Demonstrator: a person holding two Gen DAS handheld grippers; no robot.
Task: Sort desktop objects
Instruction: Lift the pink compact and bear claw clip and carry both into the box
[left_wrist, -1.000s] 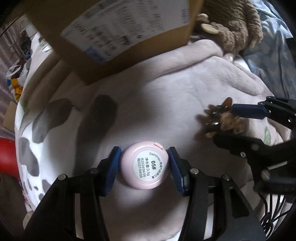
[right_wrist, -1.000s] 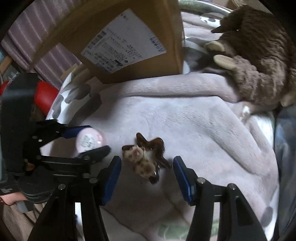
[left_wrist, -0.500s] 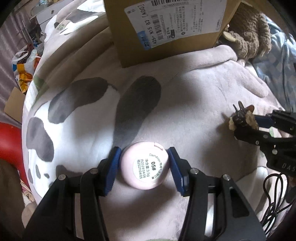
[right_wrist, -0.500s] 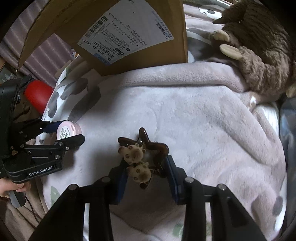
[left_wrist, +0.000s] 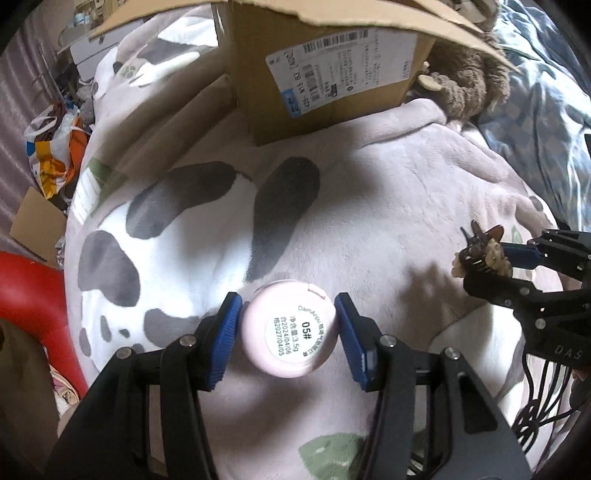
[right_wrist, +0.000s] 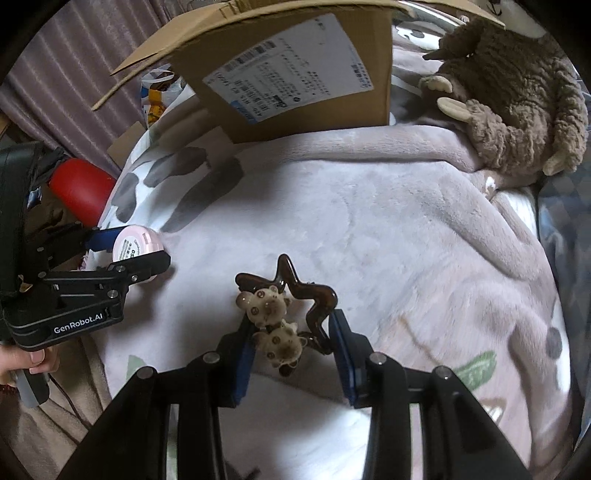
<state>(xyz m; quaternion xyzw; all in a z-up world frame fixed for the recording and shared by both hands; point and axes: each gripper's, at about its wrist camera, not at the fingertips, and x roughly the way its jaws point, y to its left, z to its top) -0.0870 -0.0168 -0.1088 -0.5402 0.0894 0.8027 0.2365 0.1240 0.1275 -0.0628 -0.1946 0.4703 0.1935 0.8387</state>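
Observation:
My left gripper (left_wrist: 290, 334) is shut on a round pink cosmetic jar (left_wrist: 290, 328) with a white label, held above the blanket; the jar also shows in the right wrist view (right_wrist: 135, 248). My right gripper (right_wrist: 291, 343) is shut on a brown star-shaped hair clip with two small plush bears (right_wrist: 284, 314), lifted off the blanket; the clip also shows in the left wrist view (left_wrist: 480, 254). An open cardboard box (left_wrist: 325, 70) with a shipping label stands at the far side, also in the right wrist view (right_wrist: 295, 74).
A pink and cow-spotted blanket (right_wrist: 369, 229) covers the bed. A brown plush toy (right_wrist: 517, 103) lies at the far right beside the box. A red object (right_wrist: 81, 188) and a colourful bag (left_wrist: 55, 155) sit off the left edge. Blue bedding (left_wrist: 546, 92) lies to the right.
My right gripper closed on the hair clip and lifted it. Both grippers rose and drew back from the box, so more of the blanket and the box top shows.

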